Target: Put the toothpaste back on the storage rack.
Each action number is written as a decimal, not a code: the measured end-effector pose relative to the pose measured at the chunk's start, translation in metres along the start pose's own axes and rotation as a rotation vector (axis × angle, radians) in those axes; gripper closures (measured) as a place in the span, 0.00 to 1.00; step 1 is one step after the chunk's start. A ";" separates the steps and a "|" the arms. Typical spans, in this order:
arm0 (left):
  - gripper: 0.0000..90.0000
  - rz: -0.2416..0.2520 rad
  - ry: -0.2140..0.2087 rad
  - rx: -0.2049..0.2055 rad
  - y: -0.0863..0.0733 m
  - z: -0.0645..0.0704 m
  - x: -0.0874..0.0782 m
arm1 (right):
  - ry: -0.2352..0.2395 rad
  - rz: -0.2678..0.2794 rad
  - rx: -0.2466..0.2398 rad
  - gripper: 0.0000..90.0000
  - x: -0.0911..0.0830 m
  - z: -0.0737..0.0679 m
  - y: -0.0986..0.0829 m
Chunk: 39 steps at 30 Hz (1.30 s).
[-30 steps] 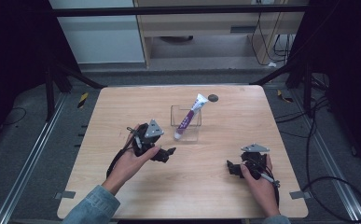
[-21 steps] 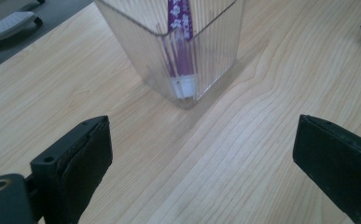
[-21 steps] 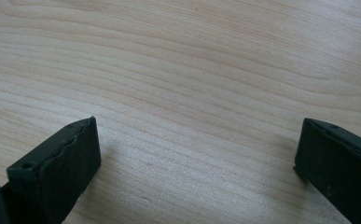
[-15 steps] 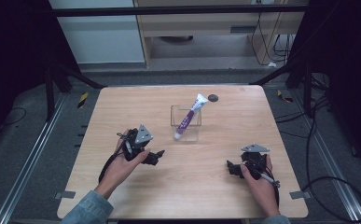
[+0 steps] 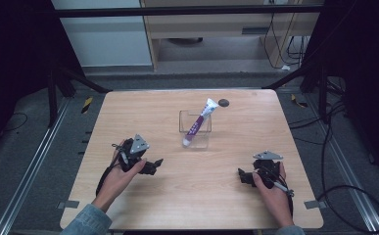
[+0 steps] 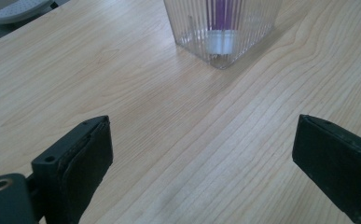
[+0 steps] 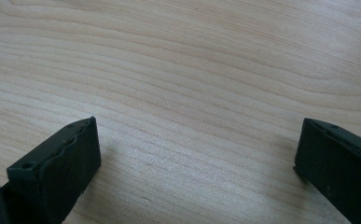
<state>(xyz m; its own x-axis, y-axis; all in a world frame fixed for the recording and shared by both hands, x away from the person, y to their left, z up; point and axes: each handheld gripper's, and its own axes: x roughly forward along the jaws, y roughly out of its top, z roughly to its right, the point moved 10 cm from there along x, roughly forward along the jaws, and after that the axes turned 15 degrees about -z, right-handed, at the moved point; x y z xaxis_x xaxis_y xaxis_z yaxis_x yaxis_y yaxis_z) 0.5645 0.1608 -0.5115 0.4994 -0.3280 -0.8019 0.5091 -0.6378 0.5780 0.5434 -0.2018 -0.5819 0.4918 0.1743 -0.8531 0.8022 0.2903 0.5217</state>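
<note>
A clear ribbed cup (image 5: 196,129) stands near the middle of the wooden table (image 5: 128,112), with a white and purple tube (image 5: 197,122) leaning in it, cap end up toward the back right. In the left gripper view the cup (image 6: 222,29) is ahead at the top with the tube's (image 6: 220,11) purple body inside. My left gripper (image 5: 156,165) rests low at the front left, open, jaws wide apart over bare wood (image 6: 201,135). My right gripper (image 5: 241,176) sits at the front right, open too, with nothing between its jaws (image 7: 197,140).
A small dark round mark (image 5: 223,103) lies on the table behind the cup. Black frame legs and cables surround the table on the floor. A cabinet stands beyond the far edge.
My left gripper has drawn back from the cup toward the front left of the table. The right gripper has stayed put.
</note>
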 end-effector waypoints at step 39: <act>0.05 -0.055 0.017 -0.252 -0.078 -0.078 0.012 | 0.000 0.000 0.001 0.00 0.000 0.000 0.000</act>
<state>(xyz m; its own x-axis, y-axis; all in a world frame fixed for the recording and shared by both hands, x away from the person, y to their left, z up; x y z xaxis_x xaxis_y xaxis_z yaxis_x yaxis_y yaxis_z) 0.5860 0.2611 -0.5546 0.4764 -0.2848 -0.8318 0.6935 -0.4599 0.5546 0.5433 -0.2018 -0.5819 0.4915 0.1744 -0.8532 0.8026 0.2896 0.5215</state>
